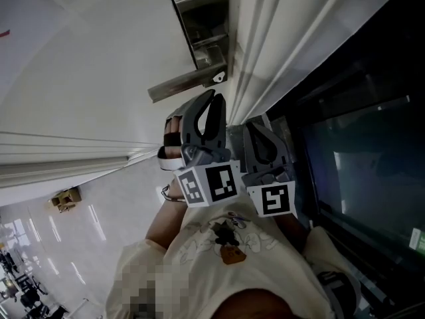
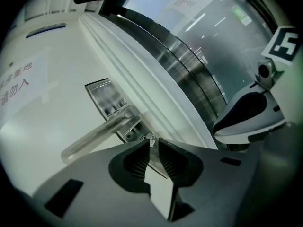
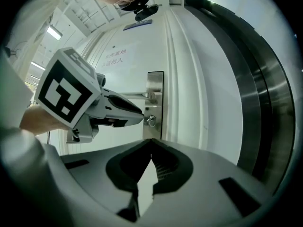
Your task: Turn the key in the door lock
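Note:
A steel lock plate (image 1: pixel 204 25) sits on the white door (image 1: pixel 99 58), with a lever handle (image 1: pixel 179 85) across it. A small silver key (image 1: pixel 218 77) sticks out of the lock under the handle. My left gripper (image 1: pixel 215 100) points at it, jaws a narrow slit apart. In the left gripper view the key (image 2: pixel 150 138) shows right at the tips of the left gripper (image 2: pixel 154 144). The right gripper view shows the key (image 3: pixel 150 120) standing free just beyond those tips. My right gripper (image 1: pixel 256 127) hangs beside the left one, back from the door, and looks shut and empty (image 3: pixel 151 142).
The white door frame (image 1: pixel 265 52) runs just right of the lock. Beyond it stands a dark glass panel (image 1: pixel 372 151) with a metal edge. A printed paper notice (image 3: pixel 113 58) is stuck on the door above the handle. Shiny floor (image 1: pixel 80 231) lies below.

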Demonstrator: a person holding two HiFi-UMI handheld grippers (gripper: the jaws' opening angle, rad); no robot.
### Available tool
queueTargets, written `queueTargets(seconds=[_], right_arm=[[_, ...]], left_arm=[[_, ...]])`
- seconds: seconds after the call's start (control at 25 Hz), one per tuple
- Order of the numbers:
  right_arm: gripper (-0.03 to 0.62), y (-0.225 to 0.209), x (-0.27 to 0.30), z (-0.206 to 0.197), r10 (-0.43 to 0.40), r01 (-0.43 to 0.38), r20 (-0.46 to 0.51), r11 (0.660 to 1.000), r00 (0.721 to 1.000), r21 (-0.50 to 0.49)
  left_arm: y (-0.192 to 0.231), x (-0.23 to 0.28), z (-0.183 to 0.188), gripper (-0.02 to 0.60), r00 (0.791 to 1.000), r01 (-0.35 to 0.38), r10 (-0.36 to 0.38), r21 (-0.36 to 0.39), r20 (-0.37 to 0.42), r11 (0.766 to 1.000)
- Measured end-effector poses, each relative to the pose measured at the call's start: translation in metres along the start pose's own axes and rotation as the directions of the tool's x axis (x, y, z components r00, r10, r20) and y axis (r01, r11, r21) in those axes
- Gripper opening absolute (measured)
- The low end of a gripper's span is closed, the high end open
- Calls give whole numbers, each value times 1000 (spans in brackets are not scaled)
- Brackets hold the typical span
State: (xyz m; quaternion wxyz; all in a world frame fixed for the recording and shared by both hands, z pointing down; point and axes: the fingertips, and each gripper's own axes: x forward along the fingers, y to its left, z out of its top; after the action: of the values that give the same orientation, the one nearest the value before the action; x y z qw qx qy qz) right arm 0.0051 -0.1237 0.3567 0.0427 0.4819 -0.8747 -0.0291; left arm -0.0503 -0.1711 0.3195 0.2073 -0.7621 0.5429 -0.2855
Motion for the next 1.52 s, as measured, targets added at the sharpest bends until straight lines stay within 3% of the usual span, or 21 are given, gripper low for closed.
queueTargets(seconds=[0.2, 0.48, 0.6, 0.84, 1.08, 1.24, 1.4, 1.52], right_arm=[[8, 3, 4, 1, 9, -9, -7, 1000, 1000, 14], [8, 1, 16, 25, 64, -67, 86, 997, 994, 40], [6, 3, 25, 24, 108, -108, 64, 994, 992, -2], [6, 9, 44, 22, 202, -199, 34, 977, 979, -81], [6, 26, 55, 14, 261, -261, 8, 965, 965, 25], [6, 32, 62, 21, 282, -283, 29, 958, 959, 52], [6, 31, 65, 3, 276, -272, -32, 956, 960, 108], [6, 31, 72, 3, 326, -323, -10, 941, 945, 99]], left_arm=[[-1, -12, -15, 10, 1000, -19, 22, -138, 19, 990], [2, -34, -32, 6, 999, 9, 8, -331, 49, 944], [1, -44, -45, 6, 999, 6, 14, -426, 45, 905], [-11, -60, -74, 6, 999, 33, -45, -577, -6, 816], [-18, -68, -80, 6, 996, 67, -85, -616, 0, 785], [-15, -69, -75, 6, 996, 91, -88, -616, 35, 782], [-25, -74, -78, 6, 987, 151, -155, -621, 48, 769], [-20, -76, -62, 6, 990, 135, -82, -604, 116, 786]])
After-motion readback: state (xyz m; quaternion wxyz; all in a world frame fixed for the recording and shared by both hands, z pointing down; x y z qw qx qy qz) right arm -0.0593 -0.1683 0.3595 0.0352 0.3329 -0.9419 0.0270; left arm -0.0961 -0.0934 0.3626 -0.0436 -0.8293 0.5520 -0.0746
